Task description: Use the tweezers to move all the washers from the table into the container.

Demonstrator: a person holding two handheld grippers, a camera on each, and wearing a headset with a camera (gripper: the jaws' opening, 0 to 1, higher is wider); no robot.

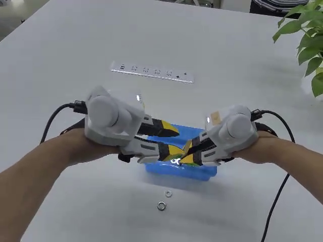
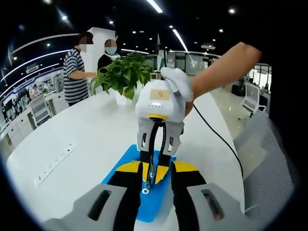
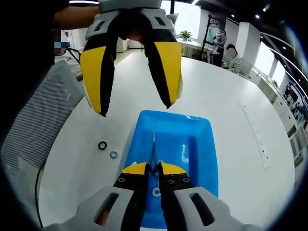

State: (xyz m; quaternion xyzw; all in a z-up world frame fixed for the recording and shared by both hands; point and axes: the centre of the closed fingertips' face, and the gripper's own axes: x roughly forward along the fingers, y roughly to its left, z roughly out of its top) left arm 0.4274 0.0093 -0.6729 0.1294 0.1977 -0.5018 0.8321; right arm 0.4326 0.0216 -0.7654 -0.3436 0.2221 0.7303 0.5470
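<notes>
Head view. A white desk (image 1: 75, 50) is recorded, with a power strip (image 1: 151, 71) toward its far edge and a plant (image 1: 308, 40) at its far right corner. A blue container (image 1: 202, 174) sits toward the near edge, about mid-width. The left tongs (image 1: 174, 140) and right tongs (image 1: 187, 155) are held over it, tips facing and almost meeting. Two washers (image 1: 168, 193) are noted on the desk between the container and the near edge, close together.

Left gripper view. An open-plan office is seen behind, and two persons (image 2: 77, 67) stand beyond the plant (image 2: 122, 74). The left tongs (image 2: 156, 168) are spread wide and grip nothing. The right tongs (image 2: 153, 177) face them, pinched narrow on the tweezers (image 2: 149, 180). A small ring (image 2: 146, 191) is seen at the tweezer tip, over the container (image 2: 120, 163). Whether it is gripped cannot be told.

Right gripper view. The right tongs (image 3: 154, 169) are clamped on the tweezers (image 3: 154, 144), which point out over the container (image 3: 192, 144). The left tongs (image 3: 135, 109) are held wide above its far end. The washers (image 3: 114, 154) lie on the desk (image 3: 216, 86) near the container's long wall, not touching it.
</notes>
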